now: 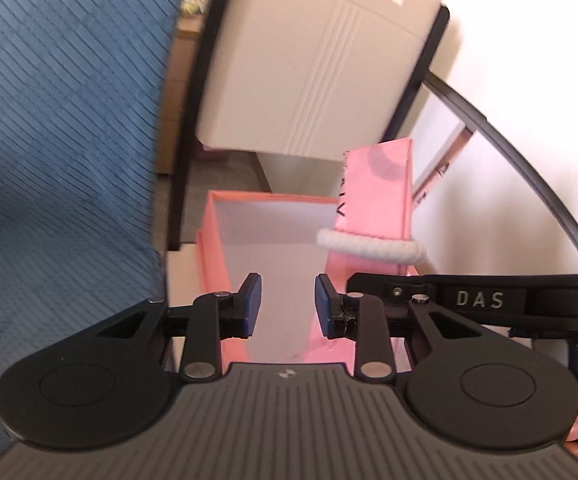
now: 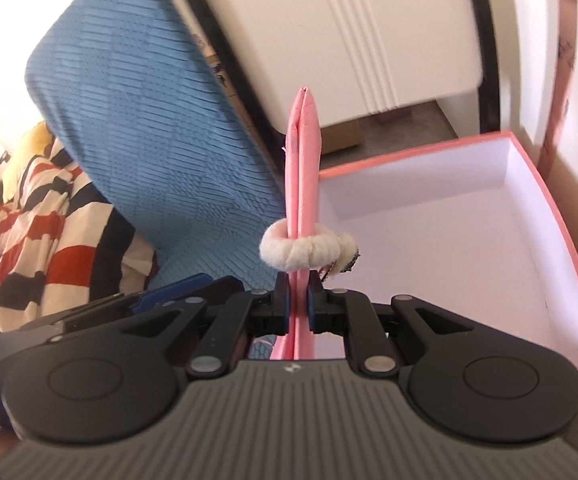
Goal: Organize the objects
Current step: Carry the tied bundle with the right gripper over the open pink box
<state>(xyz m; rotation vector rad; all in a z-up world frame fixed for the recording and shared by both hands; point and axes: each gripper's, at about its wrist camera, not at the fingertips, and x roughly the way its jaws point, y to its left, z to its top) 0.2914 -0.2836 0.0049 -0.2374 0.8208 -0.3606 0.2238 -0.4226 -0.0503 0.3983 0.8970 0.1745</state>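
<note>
Your pink box point(image 2: 529, 216) lies open with its white floor bare, a blue cushion point(image 2: 149, 120) close on its left and a beige chair point(image 1: 309, 60) behind its far edge. Your right gripper point(image 2: 297, 304) is clamped on a flat folded pink packet point(image 2: 303, 152), ringed by a white fluffy band point(image 2: 301, 248), held upright over the box's left edge. Your left gripper point(image 1: 288, 306) hangs partly open, holding nothing, above the box. "DAS" point(image 1: 479, 299) reads on the right gripper's arm.
</note>
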